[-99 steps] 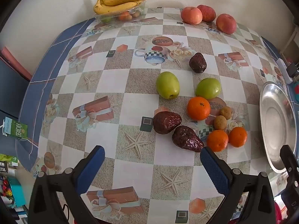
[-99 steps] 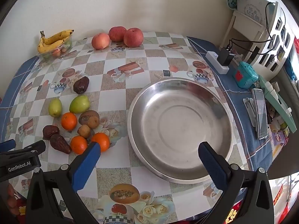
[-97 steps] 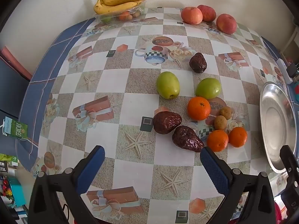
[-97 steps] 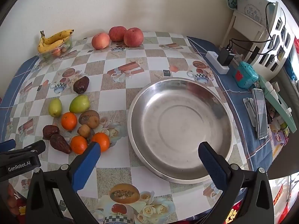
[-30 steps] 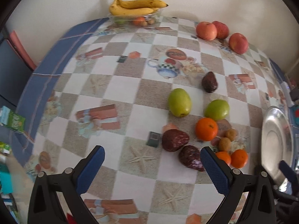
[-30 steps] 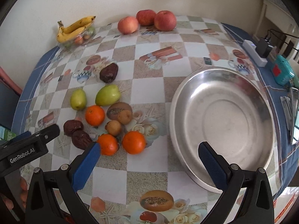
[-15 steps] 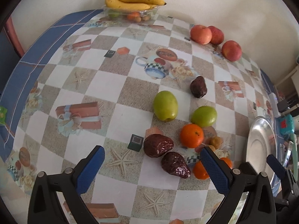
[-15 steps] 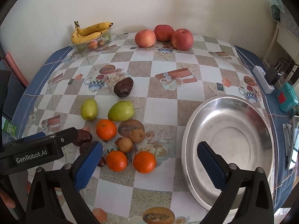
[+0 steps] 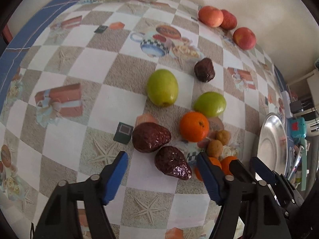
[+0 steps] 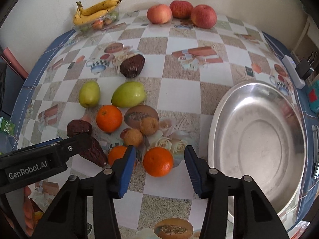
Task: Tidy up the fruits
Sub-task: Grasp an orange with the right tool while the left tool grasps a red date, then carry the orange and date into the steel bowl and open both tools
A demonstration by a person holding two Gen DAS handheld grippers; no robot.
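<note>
Both grippers lower — right gripper point(image 10: 159, 164) astride orange point(image 10: 158, 161)

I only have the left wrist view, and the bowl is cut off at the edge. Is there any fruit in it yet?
Observer: No, the metal bowl holds no fruit.
Operator: What is the right hand-held gripper doing?
Observer: The right hand-held gripper is open, with an orange between its fingers, not pinched.
Operator: Is anything between that orange and the bowl?
Observer: No, only bare tablecloth lies between them.
</note>
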